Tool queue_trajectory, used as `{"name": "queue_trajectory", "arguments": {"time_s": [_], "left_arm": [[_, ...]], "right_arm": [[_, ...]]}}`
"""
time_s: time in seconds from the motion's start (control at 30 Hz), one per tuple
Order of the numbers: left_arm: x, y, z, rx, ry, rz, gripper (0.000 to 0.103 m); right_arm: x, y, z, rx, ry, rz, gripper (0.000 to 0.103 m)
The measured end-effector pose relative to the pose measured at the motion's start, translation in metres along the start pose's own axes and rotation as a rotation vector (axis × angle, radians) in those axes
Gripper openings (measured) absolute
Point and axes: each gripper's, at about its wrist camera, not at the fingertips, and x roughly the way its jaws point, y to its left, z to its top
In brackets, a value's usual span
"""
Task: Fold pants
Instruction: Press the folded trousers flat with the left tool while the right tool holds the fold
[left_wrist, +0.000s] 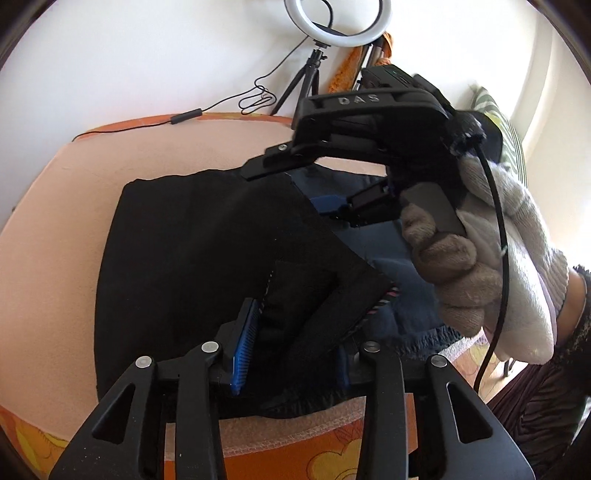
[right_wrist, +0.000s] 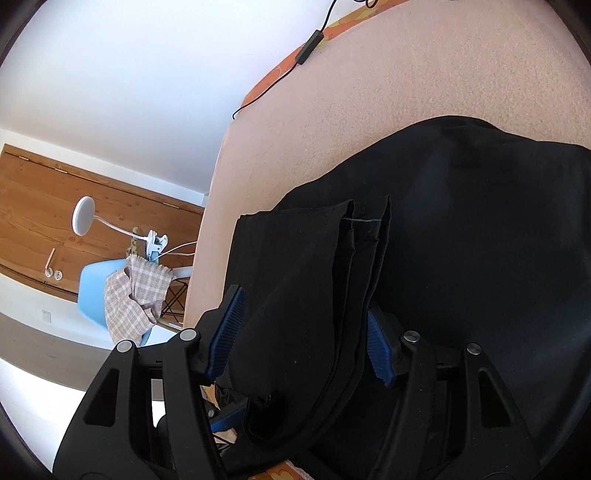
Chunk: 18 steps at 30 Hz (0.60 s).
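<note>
Black pants (left_wrist: 192, 258) lie partly folded on a peach-covered bed (left_wrist: 74, 229). My left gripper (left_wrist: 291, 354) has its blue pads wide apart around a lifted corner of the pants' hem, with cloth between the jaws. My right gripper (right_wrist: 299, 339) also stands open around a bunch of folded black pant layers (right_wrist: 303, 266). In the left wrist view the right gripper (left_wrist: 332, 210), held by a gloved hand (left_wrist: 491, 273), hovers over the pants' far right part, above dark blue cloth (left_wrist: 402, 280).
A ring light on a tripod (left_wrist: 332, 33) and its cable stand behind the bed by the white wall. A striped pillow (left_wrist: 502, 125) lies at the right. A blue chair with a checked cloth (right_wrist: 125, 295) and a wooden door (right_wrist: 55, 210) are beyond the bed's edge.
</note>
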Motion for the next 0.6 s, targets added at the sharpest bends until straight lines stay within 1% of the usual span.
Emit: {"name": "queue_trajectory", "arguments": {"time_s": [0.1,0.13,0.2,0.27,0.3,0.33,0.37,0.43,0.6], "left_arm": [[-0.001,-0.008,-0.007,0.064,0.009,0.021,0.035],[-0.001,-0.008,-0.007,0.068,0.01,0.026,0.035],[-0.004,-0.007,-0.008,0.057,0.009,0.01,0.035],[-0.008,-0.009,-0.01,0.071,0.006,0.028,0.035],[-0.01,-0.01,-0.013,0.089,0.005,0.048,0.036],[-0.011,-0.012,-0.016,0.108,0.006,0.075,0.039],[-0.012,-0.014,-0.019,0.13,0.007,0.104,0.044],[-0.014,-0.019,-0.026,0.164,0.01,0.152,0.048],[-0.025,-0.015,-0.038,0.154,0.003,0.176,0.048]], "right_arm": [[0.007,0.005,-0.001,-0.025,0.01,-0.026,0.064],[0.009,0.007,-0.003,-0.036,0.013,-0.033,0.064],[0.012,0.009,-0.005,-0.054,0.015,-0.05,0.064],[0.014,0.011,-0.006,-0.068,0.018,-0.064,0.061],[0.014,0.012,-0.007,-0.076,0.02,-0.074,0.057],[0.014,0.011,-0.007,-0.083,0.023,-0.084,0.051],[0.015,0.012,-0.008,-0.09,0.028,-0.095,0.049],[0.016,0.012,-0.008,-0.099,0.033,-0.103,0.042],[0.012,0.008,-0.006,-0.093,0.036,-0.106,0.041]]}}
